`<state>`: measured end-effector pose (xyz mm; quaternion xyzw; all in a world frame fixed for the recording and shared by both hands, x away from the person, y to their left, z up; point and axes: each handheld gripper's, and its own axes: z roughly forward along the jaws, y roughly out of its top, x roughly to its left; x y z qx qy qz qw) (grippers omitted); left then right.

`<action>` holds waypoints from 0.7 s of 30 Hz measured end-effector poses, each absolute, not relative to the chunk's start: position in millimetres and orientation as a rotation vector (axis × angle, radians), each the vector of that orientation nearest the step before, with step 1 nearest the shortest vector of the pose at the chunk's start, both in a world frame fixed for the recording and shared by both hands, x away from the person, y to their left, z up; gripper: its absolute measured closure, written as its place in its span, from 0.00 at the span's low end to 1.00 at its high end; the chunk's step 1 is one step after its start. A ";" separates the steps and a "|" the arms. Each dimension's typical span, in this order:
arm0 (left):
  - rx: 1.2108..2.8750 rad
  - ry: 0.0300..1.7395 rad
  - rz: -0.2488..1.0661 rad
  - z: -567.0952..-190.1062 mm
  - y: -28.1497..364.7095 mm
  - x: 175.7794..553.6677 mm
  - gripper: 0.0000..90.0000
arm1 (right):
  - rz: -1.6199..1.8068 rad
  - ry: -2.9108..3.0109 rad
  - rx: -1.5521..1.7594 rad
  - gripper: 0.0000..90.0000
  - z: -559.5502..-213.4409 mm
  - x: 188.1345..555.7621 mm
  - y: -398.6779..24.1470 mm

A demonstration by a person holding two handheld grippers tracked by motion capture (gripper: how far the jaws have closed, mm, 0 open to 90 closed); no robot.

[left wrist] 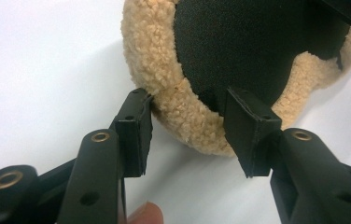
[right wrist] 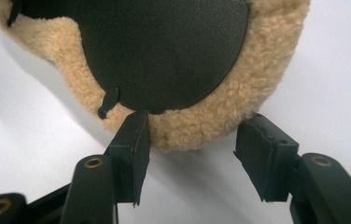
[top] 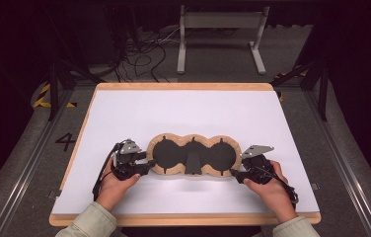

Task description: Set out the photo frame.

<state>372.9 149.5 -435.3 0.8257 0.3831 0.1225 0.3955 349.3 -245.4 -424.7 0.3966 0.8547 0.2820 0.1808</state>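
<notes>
On the white table (top: pixel 124 108), near the person's edge, lies a three-lobed pad (top: pixel 193 155): black faces ringed by tan fleece. Its long axis runs left to right across the high view, and one gripper sits at each end, so each hand is nearest to its own lobe.

The left gripper (top: pixel 146 163) points in at the left lobe. In the left gripper view its jaws are partly spread and straddle the fleece rim (left wrist: pixel 187 116): the left pad's tip touches the outer edge of the fleece, and the right one lies over the black face just inside the rim. They look to be bracketing the rim, not yet pinching it hard.

The right gripper (top: pixel 237 172) points in at the right lobe. In the right gripper view the jaws are also half spread around the rim (right wrist: pixel 201 126); the left pad touches the fleece by the black face, while the right pad stands just clear of the outer edge.

Judged from this, the coming move is a squeeze on both end rims, then a lift along that long axis.
</notes>
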 end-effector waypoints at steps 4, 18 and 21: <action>2.123 0.939 0.353 -435.4 148.4 365.1 0.60 | 0.770 2.402 1.071 0.52 -424.6 343.1 -243.6; 2.130 0.902 0.405 -431.9 150.5 353.8 0.63 | 0.825 2.384 1.054 0.57 -421.0 331.7 -249.3; 2.100 0.908 0.406 -430.1 151.3 353.6 0.64 | 0.840 2.375 1.062 0.57 -420.1 332.6 -249.9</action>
